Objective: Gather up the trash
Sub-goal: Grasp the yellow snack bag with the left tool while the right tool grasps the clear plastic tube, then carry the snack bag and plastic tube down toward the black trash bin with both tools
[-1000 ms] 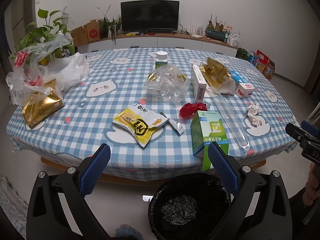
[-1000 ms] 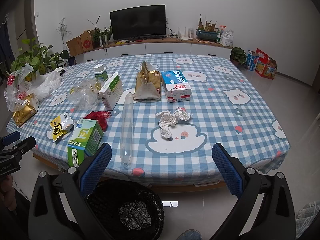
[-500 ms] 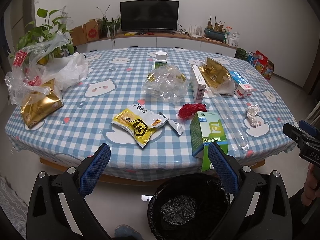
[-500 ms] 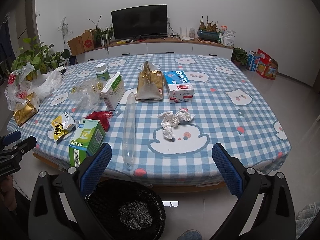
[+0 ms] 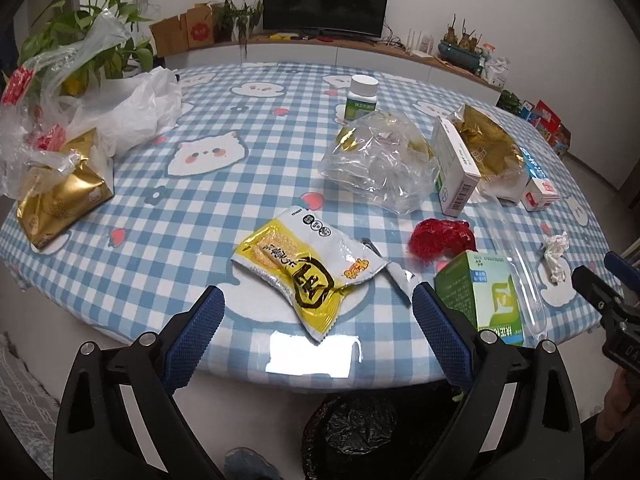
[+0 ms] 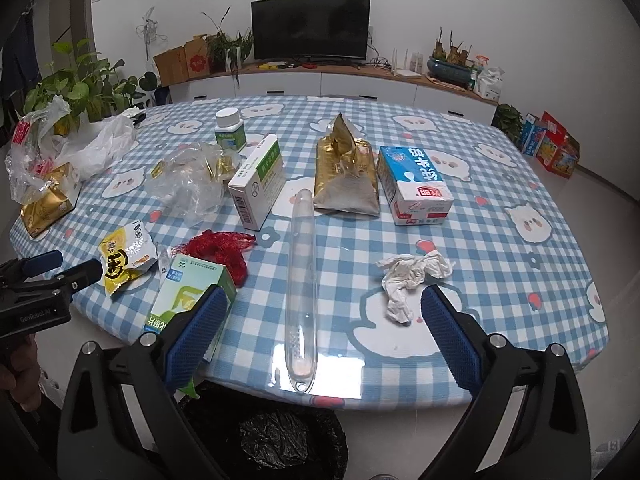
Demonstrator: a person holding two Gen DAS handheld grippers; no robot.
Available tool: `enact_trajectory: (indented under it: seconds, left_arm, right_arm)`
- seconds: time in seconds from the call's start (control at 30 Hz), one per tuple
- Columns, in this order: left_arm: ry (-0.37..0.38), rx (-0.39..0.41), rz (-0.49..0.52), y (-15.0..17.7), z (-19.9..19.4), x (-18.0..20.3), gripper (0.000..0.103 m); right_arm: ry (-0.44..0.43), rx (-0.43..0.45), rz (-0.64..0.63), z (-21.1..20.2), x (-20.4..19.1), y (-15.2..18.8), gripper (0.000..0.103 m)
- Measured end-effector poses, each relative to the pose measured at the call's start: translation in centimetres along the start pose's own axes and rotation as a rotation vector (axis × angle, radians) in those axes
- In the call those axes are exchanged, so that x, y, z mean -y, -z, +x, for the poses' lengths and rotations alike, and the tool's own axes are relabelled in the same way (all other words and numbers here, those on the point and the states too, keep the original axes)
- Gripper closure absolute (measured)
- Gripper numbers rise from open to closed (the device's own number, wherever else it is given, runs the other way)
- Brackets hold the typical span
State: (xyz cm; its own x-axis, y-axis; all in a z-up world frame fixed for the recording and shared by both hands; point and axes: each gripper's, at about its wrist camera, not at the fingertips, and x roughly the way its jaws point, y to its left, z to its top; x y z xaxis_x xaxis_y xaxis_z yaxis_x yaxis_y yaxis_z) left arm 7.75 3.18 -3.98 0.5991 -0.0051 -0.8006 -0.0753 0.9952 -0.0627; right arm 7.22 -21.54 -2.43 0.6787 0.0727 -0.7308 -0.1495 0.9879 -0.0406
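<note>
Left gripper (image 5: 318, 304), jaws wide and empty, faces the yellow snack wrapper (image 5: 304, 266) at 12 o'clock; descend squarely, pinching its raised crinkled edge.

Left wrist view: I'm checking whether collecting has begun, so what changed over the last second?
Both open grippers, left gripper and right gripper, advanced toward the checked-cloth table; the yellow snack wrapper looms closer. Nothing was grasped. The litter and the black-lined trash bin stayed put.

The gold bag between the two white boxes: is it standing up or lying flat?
Lying flat. The gold bag rests on its broad side on the checked tablecloth, its crumpled opened top pointing toward the television.
</note>
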Motion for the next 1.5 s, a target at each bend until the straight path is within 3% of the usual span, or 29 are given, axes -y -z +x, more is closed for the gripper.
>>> enact_trajectory:
  seconds: [0.37, 0.53, 0.83, 1.1, 1.23, 1.4, 1.43, 1.5]
  left_arm:
    - [-0.062, -0.104, -0.039, -2.9, 5.2, -0.8, 0.011]
    - [-0.079, -0.167, -0.086, -3.0, 7.2, -1.5, 0.014]
    - [-0.091, -0.187, -0.118, -3.4, 8.3, -1.0, 0.018]
    - [-0.123, -0.207, -0.142, -3.1, 8.4, -1.1, 0.038]
    - [-0.115, -0.202, -0.135, -3.0, 8.1, -0.9, 0.054]
    - [-0.094, -0.198, -0.149, -2.9, 7.8, -1.1, 0.074]
    - [-0.083, -0.199, -0.153, -2.9, 7.8, -1.2, 0.084]
    - [-0.069, -0.203, -0.161, -2.9, 7.8, -1.3, 0.086]
  right_arm:
    - [-0.06, -0.1, 0.032, 4.9, -0.6, -1.3, 0.023]
    - [-0.061, -0.144, 0.048, 6.7, -0.6, -1.5, 0.032]
    - [-0.076, -0.202, 0.045, 8.6, -0.9, -1.4, 0.052]
    - [-0.083, -0.236, 0.063, 9.4, -0.7, -1.1, 0.07]
    - [-0.082, -0.248, 0.061, 9.6, -0.9, -1.0, 0.076]
    - [-0.072, -0.252, 0.056, 9.8, -1.3, -0.8, 0.078]
    - [-0.073, -0.252, 0.06, 9.8, -1.3, -0.8, 0.078]
    - [-0.071, -0.251, 0.069, 9.9, -1.2, -0.8, 0.078]
